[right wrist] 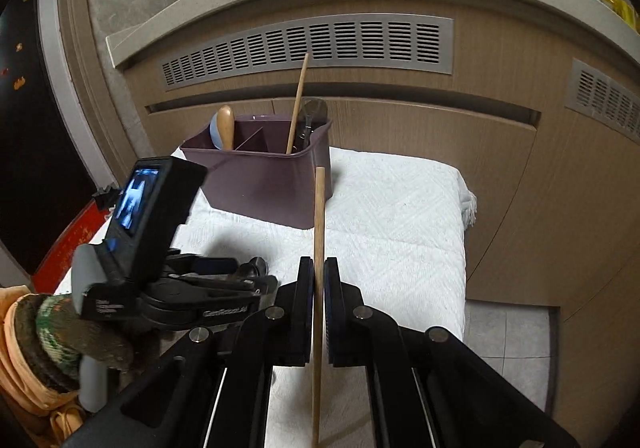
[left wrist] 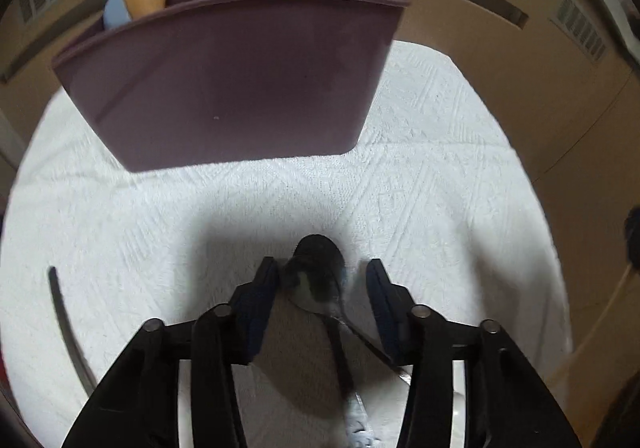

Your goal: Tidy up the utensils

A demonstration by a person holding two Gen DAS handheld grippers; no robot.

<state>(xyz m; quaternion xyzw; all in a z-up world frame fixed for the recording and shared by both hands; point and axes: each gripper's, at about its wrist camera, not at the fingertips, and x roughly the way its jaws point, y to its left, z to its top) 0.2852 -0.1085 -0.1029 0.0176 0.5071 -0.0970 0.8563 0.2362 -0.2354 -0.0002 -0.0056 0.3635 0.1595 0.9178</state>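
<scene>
A metal spoon lies on the white towel between the fingers of my left gripper. The left pad touches the spoon's bowl while the right pad stands apart from it, so the jaws are open around it. Beyond stands the purple utensil holder, which has a wooden handle, a blue piece, a thin wooden stick and a metal utensil in it. My right gripper is shut on a long wooden stick, held upright above the towel in front of the holder. The left gripper shows low at the left.
A dark curved utensil lies on the towel at the left. Another thin metal handle crosses under the spoon. Behind the holder runs a wood-panel cabinet front with vent grilles. The towel's right edge drops to a tiled floor.
</scene>
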